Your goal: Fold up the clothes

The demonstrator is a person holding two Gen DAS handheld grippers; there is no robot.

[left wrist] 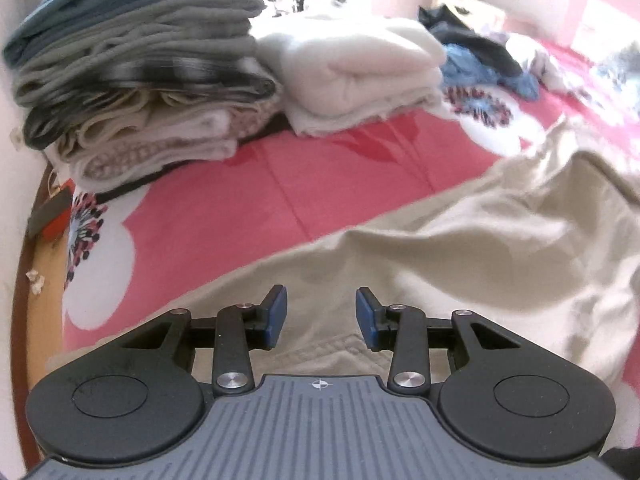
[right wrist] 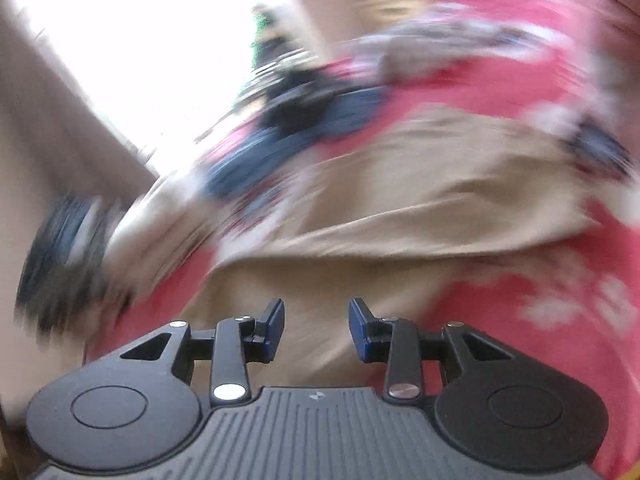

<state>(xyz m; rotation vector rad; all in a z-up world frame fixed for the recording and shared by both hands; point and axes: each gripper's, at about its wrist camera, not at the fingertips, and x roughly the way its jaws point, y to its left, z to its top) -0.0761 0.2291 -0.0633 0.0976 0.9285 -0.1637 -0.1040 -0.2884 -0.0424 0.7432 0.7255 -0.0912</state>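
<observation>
Left wrist view has the left gripper [left wrist: 322, 316] nearest, its blue-padded jaws standing partly apart with nothing between them, hovering over the near edge of the beige cotton garment [left wrist: 460, 256], which is spread in loose wrinkles and takes up the near and right part of this view. Just beyond the garment lies the pink bedcover with white flower prints [left wrist: 248, 184], and the garment rests directly on it. Farther back and to the left of the garment stands the tall stack of folded grey, blue-grey and cream clothes [left wrist: 140, 72], and touching its right side is the lower pile of folded white fleece [left wrist: 360, 76]. Behind the garment to the right sits the loose heap of dark and blue unfolded clothes [left wrist: 480, 52], well apart from it. At the far left, past the bedcover's edge, a brown wooden surface [left wrist: 40, 280] shows with a small red and grey object [left wrist: 50, 216] on it. Right wrist view is heavily blurred; the right gripper [right wrist: 316, 326] is nearest, its jaws likewise partly apart and empty, over the same beige garment [right wrist: 400, 200], which lies rumpled on the pink bedcover [right wrist: 500, 88]. Beyond the garment a smear of dark blue cloth [right wrist: 300, 124] can be made out, and farthest off a bright window glare [right wrist: 140, 40]; no more can be told there
</observation>
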